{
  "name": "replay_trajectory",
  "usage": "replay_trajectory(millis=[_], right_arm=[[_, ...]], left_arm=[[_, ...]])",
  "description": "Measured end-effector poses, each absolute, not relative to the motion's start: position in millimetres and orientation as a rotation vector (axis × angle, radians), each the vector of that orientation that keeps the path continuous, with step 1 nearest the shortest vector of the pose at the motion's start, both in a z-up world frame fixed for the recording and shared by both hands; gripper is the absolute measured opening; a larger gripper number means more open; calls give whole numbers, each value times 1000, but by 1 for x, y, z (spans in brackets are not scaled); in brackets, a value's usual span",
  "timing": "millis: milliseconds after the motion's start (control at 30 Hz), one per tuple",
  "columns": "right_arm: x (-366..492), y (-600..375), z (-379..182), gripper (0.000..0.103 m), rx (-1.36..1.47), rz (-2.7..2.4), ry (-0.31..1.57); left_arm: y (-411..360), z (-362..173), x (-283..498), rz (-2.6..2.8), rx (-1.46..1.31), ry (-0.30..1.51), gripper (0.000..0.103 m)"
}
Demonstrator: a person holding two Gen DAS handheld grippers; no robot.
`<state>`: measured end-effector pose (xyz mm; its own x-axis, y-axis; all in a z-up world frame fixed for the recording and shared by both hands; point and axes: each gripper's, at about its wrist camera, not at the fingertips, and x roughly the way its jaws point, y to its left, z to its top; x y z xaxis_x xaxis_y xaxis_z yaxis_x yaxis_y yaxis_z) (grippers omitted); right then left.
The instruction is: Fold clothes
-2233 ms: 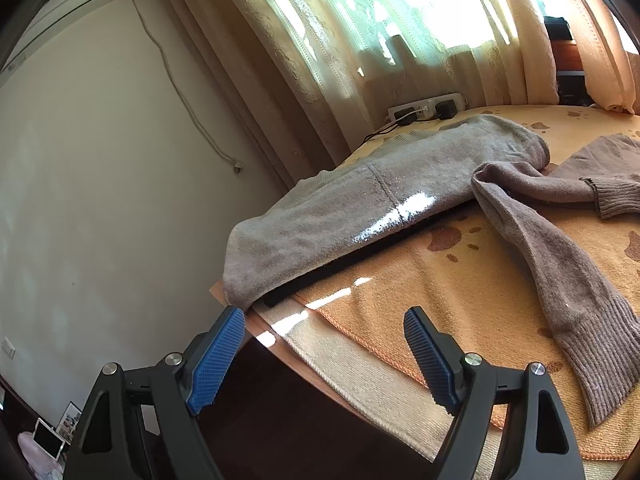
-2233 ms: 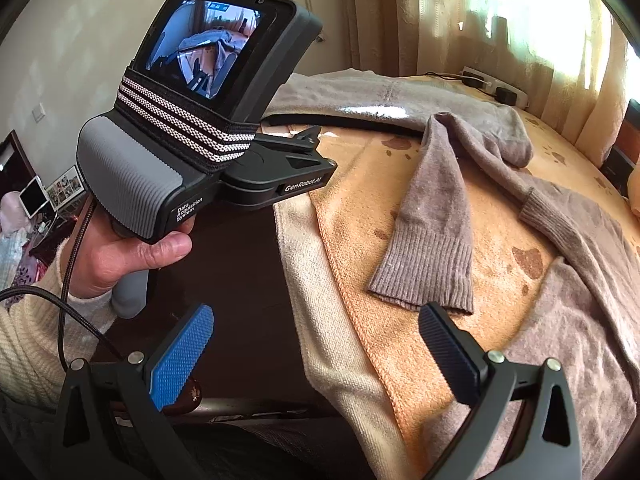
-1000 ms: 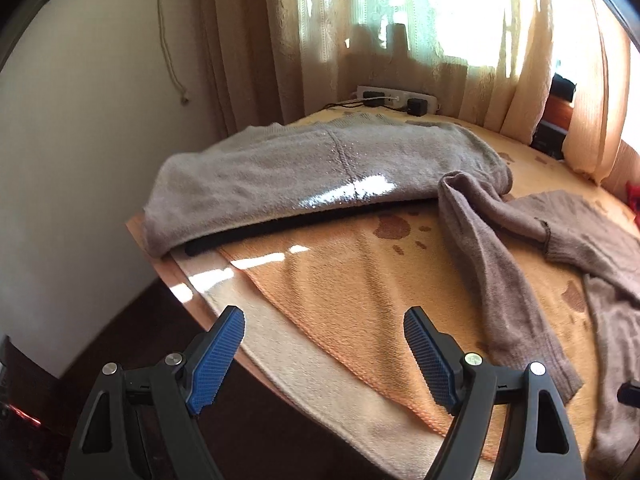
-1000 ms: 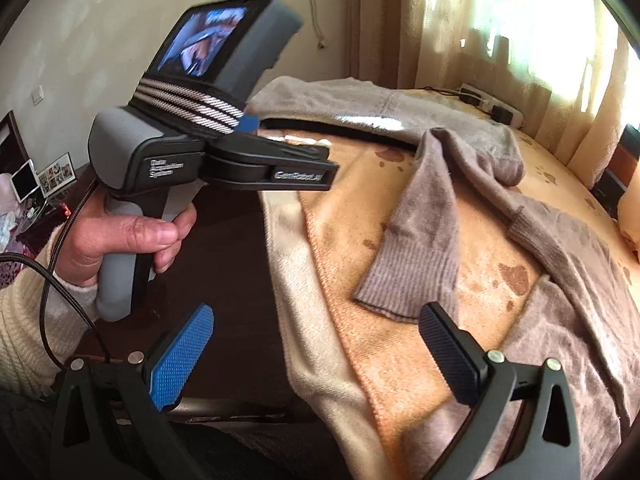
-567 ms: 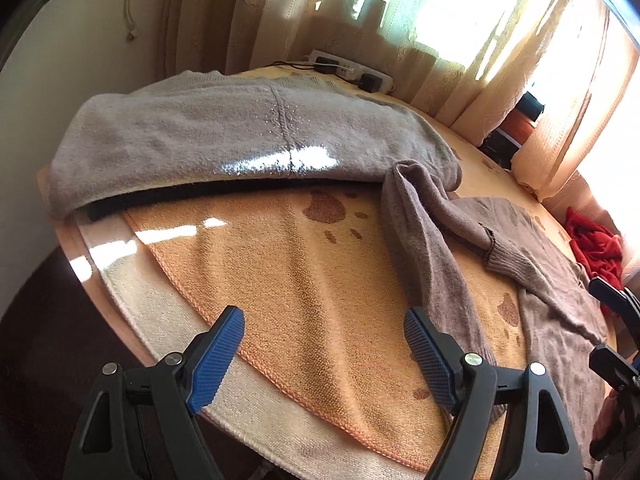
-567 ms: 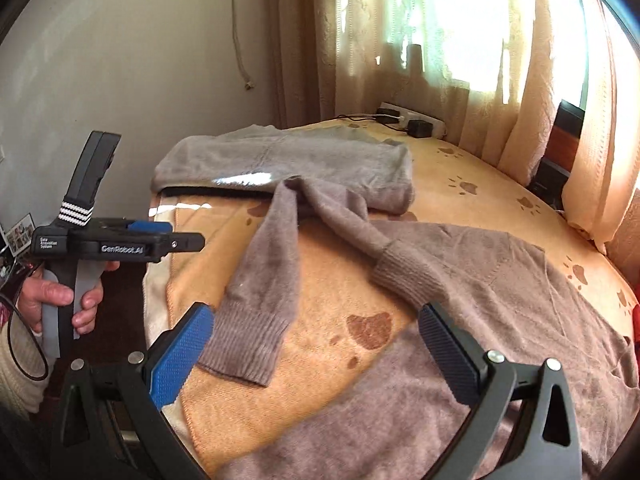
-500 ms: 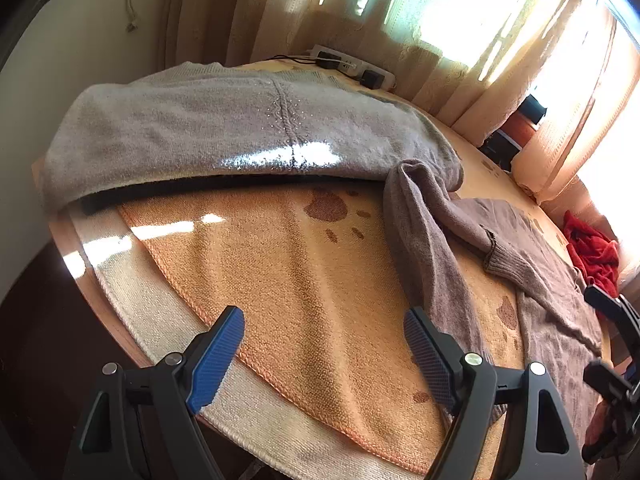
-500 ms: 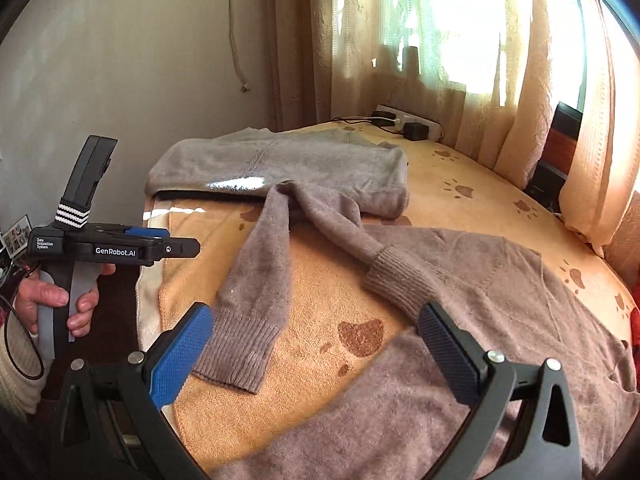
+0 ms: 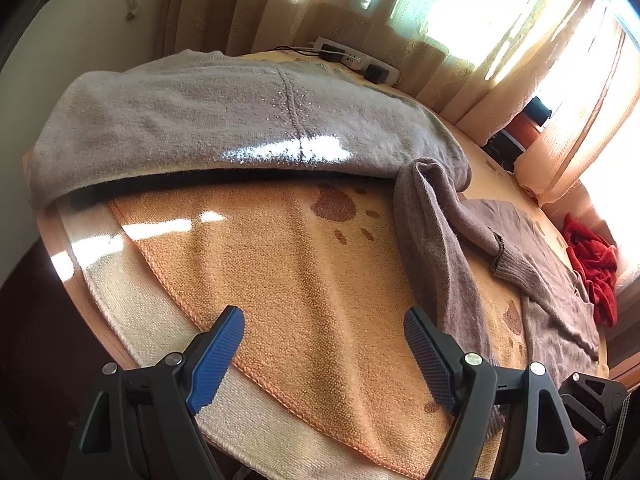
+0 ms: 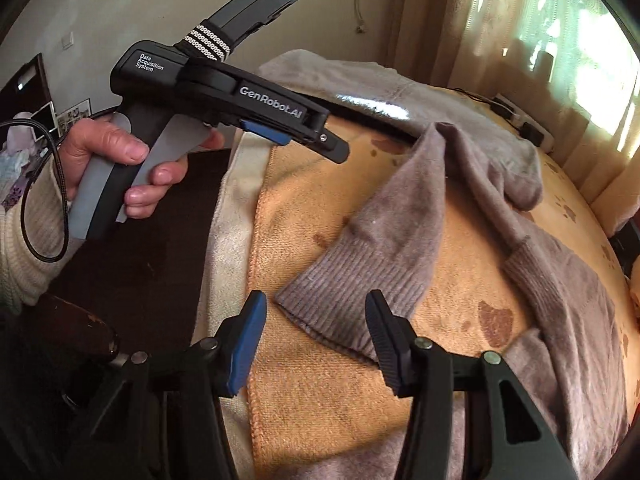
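Observation:
A grey-brown knit sleeve (image 10: pixel 400 208) lies across the orange towel, its ribbed cuff (image 10: pixel 352 280) toward me. My right gripper (image 10: pixel 316 304) hovers at that cuff; its jaws are closing, the cuff's edge shows between them, and the pads stand apart from it. My left gripper (image 9: pixel 324 320) is open over bare towel, left of the same sleeve (image 9: pixel 436 240). A hand holds that left gripper (image 10: pixel 320 140) above the towel's left edge. A lighter grey knit (image 9: pixel 240 120) lies folded at the far edge, and a second cuff (image 9: pixel 516 272) rests to the right.
An orange paw-print towel (image 9: pixel 300 280) lies over a cream cloth (image 9: pixel 132 312) on a wooden table edge (image 9: pixel 52 232). A power strip (image 9: pixel 352 58) and curtains (image 9: pixel 440 40) stand behind. A red cloth (image 9: pixel 592 264) is far right. More brown knit (image 10: pixel 560 360) covers the right side.
My right gripper swung down and left onto the sleeve cuff, and its jaws narrowed. The left gripper dipped toward the towel a second ago and has held still since.

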<state>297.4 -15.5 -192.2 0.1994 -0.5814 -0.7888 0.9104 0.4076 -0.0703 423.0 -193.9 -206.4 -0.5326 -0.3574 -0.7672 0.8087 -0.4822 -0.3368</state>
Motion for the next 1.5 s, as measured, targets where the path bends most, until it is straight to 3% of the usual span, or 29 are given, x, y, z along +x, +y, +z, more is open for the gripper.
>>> replay_trajectory(millis=[167,233,300,400,800,1000,1267,1500], right_arm=[[306,-29,-203,55,493,-1085,926],[304,-32,-201,45,517,-1088,922],[299,-33,-199,25,545,-1099,911],[290,-34,-195,15,613,-1102,859],[260,-24,-155,8,673,-1167,635],[226,-32,-92,8,607,-1240,440],[92,2,-12,8,563,-1599,88],[-29,116,-49,8,761,-2008,-50]], left_arm=[[-192,-207,421,-2064,817,912,84],[-192,-208,421,-2066,821,903,84],[-191,-208,420,-2068,823,896,84],[-191,-208,419,-2072,829,888,84],[-193,-208,419,-2070,840,889,84],[-197,-203,412,-2070,841,925,84],[-192,-184,391,-2119,835,889,84],[-190,-173,347,-2165,880,832,84]])
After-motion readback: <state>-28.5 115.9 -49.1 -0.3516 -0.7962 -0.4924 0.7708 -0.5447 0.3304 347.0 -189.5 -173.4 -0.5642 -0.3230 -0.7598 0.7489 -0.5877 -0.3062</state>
